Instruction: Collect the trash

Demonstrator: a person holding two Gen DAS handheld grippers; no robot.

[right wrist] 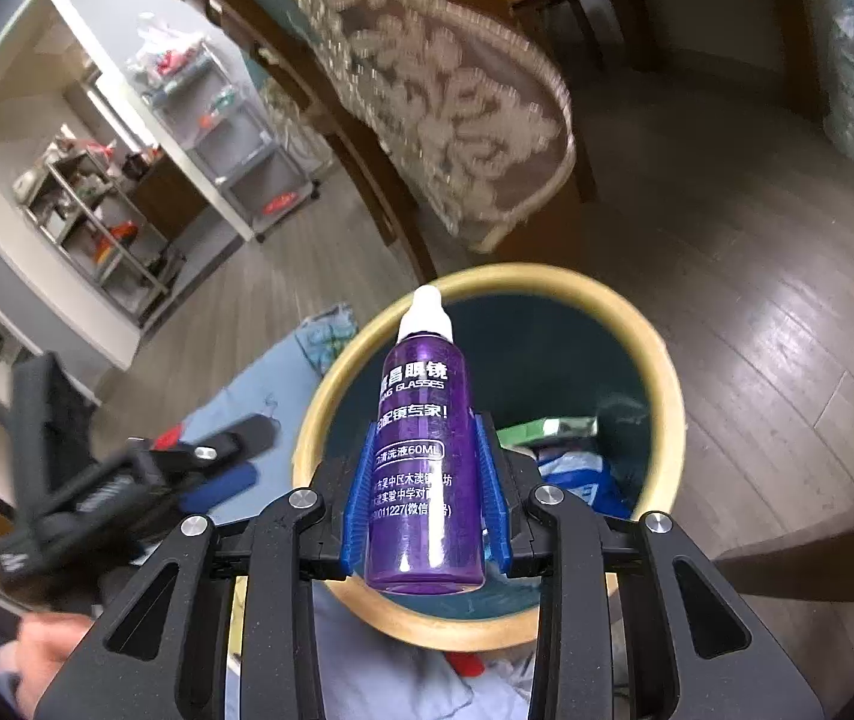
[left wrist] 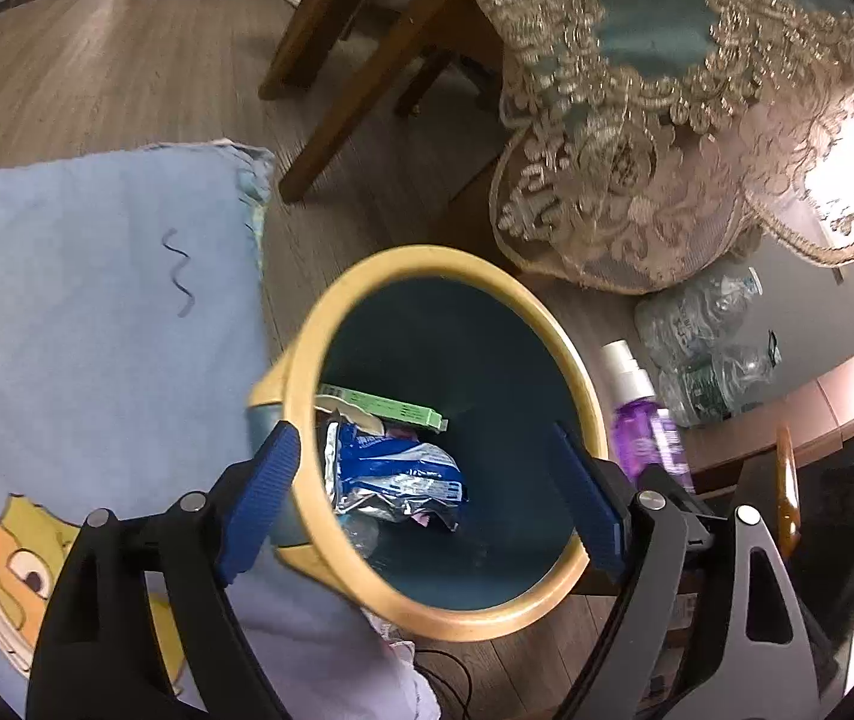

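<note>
Your right gripper (right wrist: 427,516) is clamped on the purple bottle (right wrist: 424,468), blue pads (right wrist: 361,504) pressed against both sides of its body. The bottle stands nearly upright between them, white cap (right wrist: 426,315) pointing away from you, held over the near rim of the bin (right wrist: 670,414). From the left wrist view the same bottle (left wrist: 646,426) shows just outside the bin's right rim (left wrist: 592,396), partly behind your left gripper's right finger.

Your left gripper (left wrist: 427,504) is spread wide and holds nothing. Its left pad (left wrist: 259,498) sits outside the bin's left wall, and its right pad (left wrist: 586,498) lies over the right rim; whether either touches the bin is unclear.

The bin is round, with a pale wooden rim and a dark teal inside. In it lie a flat green box (left wrist: 391,405) against the far-left wall, a crumpled blue and silver wrapper (left wrist: 397,474) below it, and something clear under the wrapper that is too blurred to name.

The bin stands on the wood floor (left wrist: 97,72) beside a blue blanket (left wrist: 97,300). Crushed clear bottles (left wrist: 709,348) lie on the floor to its right, near a lace-covered chair (left wrist: 667,138).
</note>
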